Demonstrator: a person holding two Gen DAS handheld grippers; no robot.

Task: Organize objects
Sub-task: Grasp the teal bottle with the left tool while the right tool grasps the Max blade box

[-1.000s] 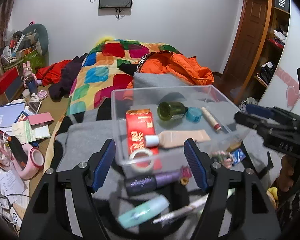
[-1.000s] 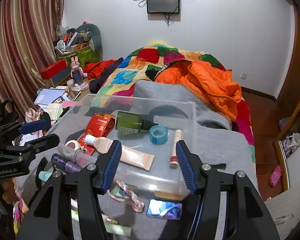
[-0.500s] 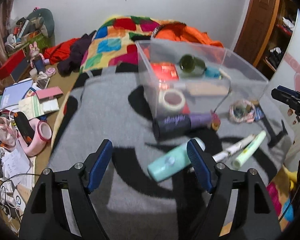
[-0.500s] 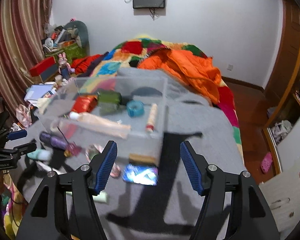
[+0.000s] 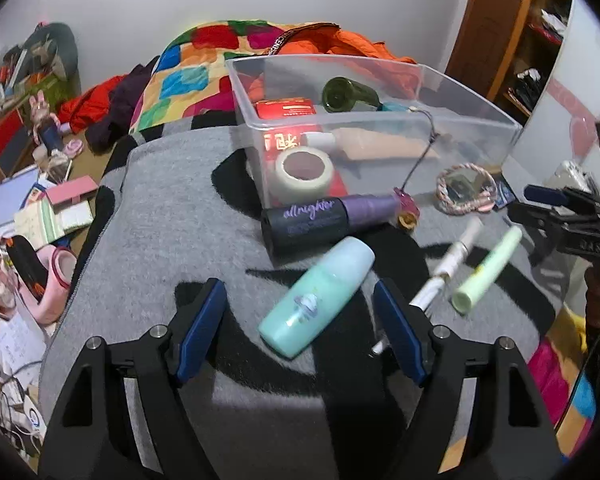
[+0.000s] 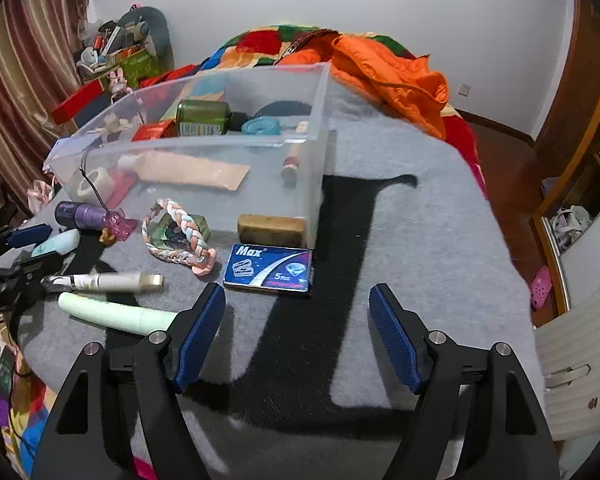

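Observation:
A clear plastic bin (image 5: 452, 80) (image 6: 324, 92) stands on a grey blanket and holds a green bottle (image 5: 350, 95), a red box (image 5: 286, 109), a tape roll (image 5: 303, 170) and a beige tube (image 6: 192, 170). In front lie a purple "allnighter" bottle (image 5: 324, 222), a mint bottle (image 5: 318, 296), a white pen (image 5: 448, 266), a pale green tube (image 5: 486, 276), a braided ring (image 6: 178, 236), a blue Max box (image 6: 270, 268) and a brown block (image 6: 272, 230). My left gripper (image 5: 300, 336) is open, straddling the mint bottle's near end. My right gripper (image 6: 298, 336) is open and empty, just before the Max box.
A colourful quilt (image 5: 204, 64) and orange jacket (image 6: 388, 72) lie behind the bin. Books, a pink item and clutter (image 5: 40, 216) cover the floor at left. A wooden door and shelves (image 5: 512, 32) stand at right. The blanket drops off at its near edges.
Both grippers have pulled back from over the bin and come down toward the blanket. The left now frames the mint bottle; the right now faces the Max box. Both stay open.

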